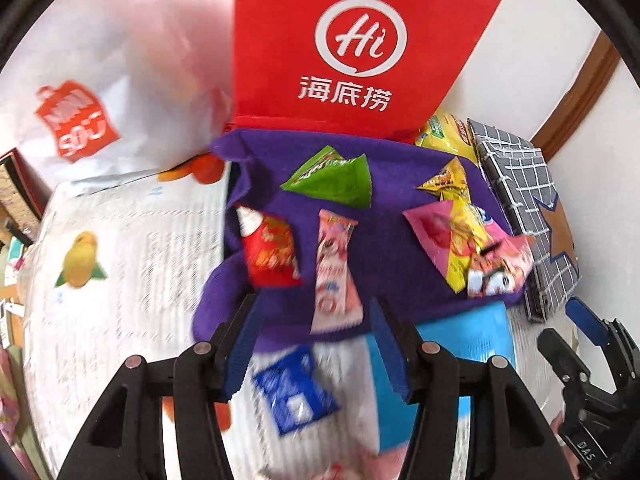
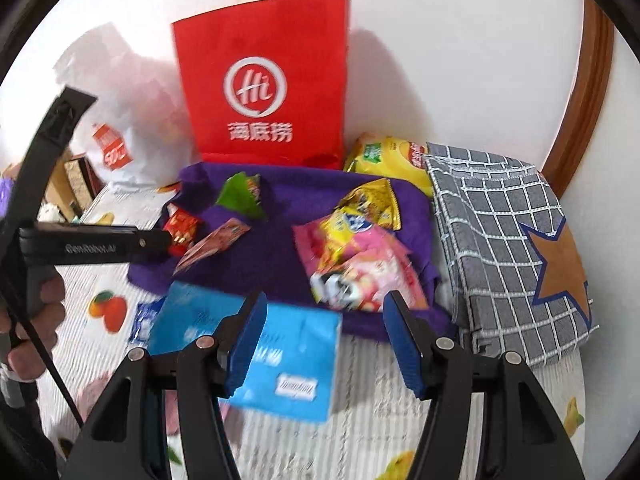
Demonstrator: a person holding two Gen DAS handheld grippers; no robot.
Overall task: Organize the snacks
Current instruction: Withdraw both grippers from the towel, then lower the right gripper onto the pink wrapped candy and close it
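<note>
Overhead, both wrist cameras are looking down on a bench covered with a white cloth printed with fruit, standing against a white wall with a brown wooden trim curving at about two o'clock. A red paper bag is standing upright at twelve o'clock against the wall, with a white plastic bag slumping at ten o'clock beside it. A purple cloth is lying in front of the red bag, carrying the loose snack packets: a green one, a red one, a pink-and-white stick, and a pink and yellow heap toward three o'clock. A grey checked fabric box with a brown star is sitting at three o'clock, a yellow bag wedging behind it. A blue packet is lying at six o'clock, overlapping the purple cloth's near edge. The left gripper is hovering with fingers partly apart and holding nothing, the pink-and-white stick just beyond them. The right gripper is hanging with fingers partly apart over the blue packet, gripping nothing.
</note>
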